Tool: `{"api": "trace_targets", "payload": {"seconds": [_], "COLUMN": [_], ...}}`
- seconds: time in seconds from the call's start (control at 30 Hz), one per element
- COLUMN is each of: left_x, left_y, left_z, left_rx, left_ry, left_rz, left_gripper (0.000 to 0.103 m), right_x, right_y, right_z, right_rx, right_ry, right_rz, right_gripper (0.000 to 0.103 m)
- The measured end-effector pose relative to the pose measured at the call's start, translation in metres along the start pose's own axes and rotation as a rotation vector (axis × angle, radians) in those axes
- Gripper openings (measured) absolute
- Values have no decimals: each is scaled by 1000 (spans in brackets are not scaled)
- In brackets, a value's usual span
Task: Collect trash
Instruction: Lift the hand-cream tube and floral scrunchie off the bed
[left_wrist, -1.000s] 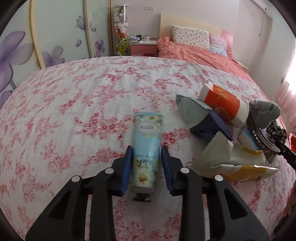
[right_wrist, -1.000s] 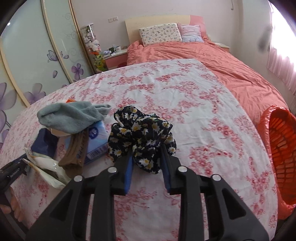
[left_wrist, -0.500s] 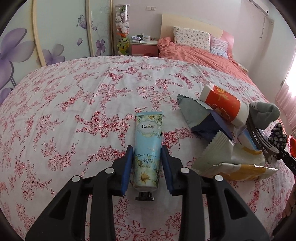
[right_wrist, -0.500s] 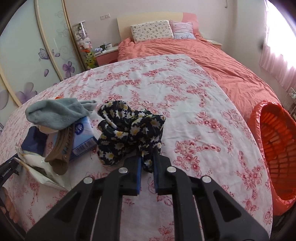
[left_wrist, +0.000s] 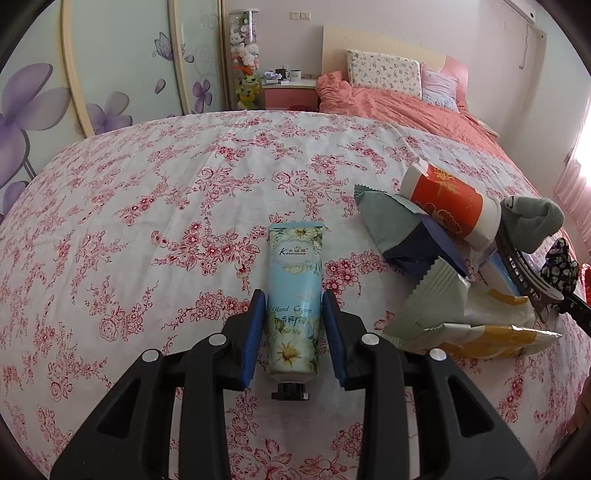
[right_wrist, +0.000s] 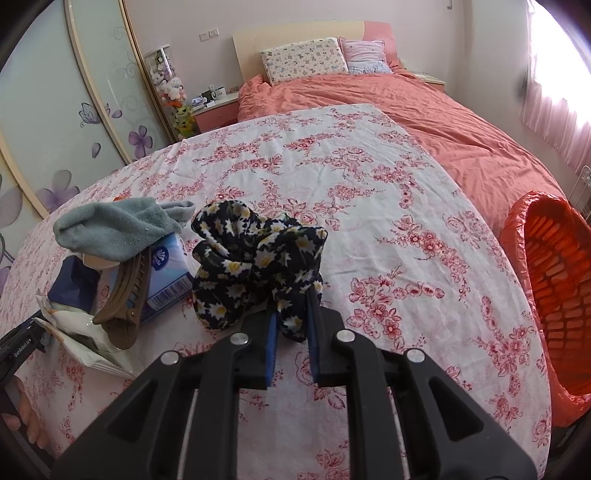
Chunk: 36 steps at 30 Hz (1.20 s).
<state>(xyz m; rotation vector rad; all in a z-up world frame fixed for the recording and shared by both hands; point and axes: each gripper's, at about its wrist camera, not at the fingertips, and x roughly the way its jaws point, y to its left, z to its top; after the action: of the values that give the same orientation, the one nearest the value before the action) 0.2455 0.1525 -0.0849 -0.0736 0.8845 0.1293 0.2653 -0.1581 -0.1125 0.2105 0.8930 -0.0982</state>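
Note:
A light blue hand cream tube (left_wrist: 295, 266) lies lengthwise on the flowered bedspread (left_wrist: 147, 221), cap toward me. My left gripper (left_wrist: 293, 306) is shut on its lower half, a blue pad against each side. In the right wrist view a black scrunchie with daisies (right_wrist: 255, 258) sits bunched on the bedspread. My right gripper (right_wrist: 291, 310) pinches a fold of it between its pads, and its jaws are opening slightly. The scrunchie (left_wrist: 559, 264) also shows at the far right of the left wrist view.
A pile lies between the grippers: red-and-white paper cup (left_wrist: 447, 203), grey sock (right_wrist: 110, 229), brown hair claw (right_wrist: 127, 291), blue tissue pack (right_wrist: 166, 273), crumpled wrappers (left_wrist: 461, 314). An orange basket (right_wrist: 554, 295) stands off the bed's right edge. Pillows and a nightstand are far behind.
The right gripper's jaws closed from straddling the scrunchie to pinching a fold of it, then eased a little wider. The left gripper keeps its hold on the tube.

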Motion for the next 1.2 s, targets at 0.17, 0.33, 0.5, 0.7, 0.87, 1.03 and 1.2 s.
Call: {"api": "trace_targets", "payload": {"seconds": [0.17, 0.33, 0.5, 0.7, 0.87, 1.03, 1.2], "left_x": [0, 0, 1, 1, 1, 1, 1], "left_y": [0, -1, -8, -6, -7, -7, -7], "left_z": [0, 0, 0, -1, 0, 0, 0], "left_rx": [-7, -1, 38, 33, 34, 34, 33], "left_ry": [-1, 0, 3, 3, 3, 3, 3], "left_rz": [-7, 0, 20, 16, 17, 16, 16], "left_gripper": [34, 34, 34, 34, 34, 34, 34], "right_x": [-1, -1, -2, -11, -22, -7, -1], "right_y": [3, 1, 6, 10, 12, 21, 26], "right_z": [0, 0, 3, 7, 6, 12, 16], "right_rx": [-19, -1, -17, 3, -5, -17, -12], "right_ry": [1, -1, -7, -25, -63, -39, -42], "right_rz": [7, 40, 71, 108, 86, 52, 45], "right_gripper": [23, 26, 41, 59, 65, 66, 67]}}
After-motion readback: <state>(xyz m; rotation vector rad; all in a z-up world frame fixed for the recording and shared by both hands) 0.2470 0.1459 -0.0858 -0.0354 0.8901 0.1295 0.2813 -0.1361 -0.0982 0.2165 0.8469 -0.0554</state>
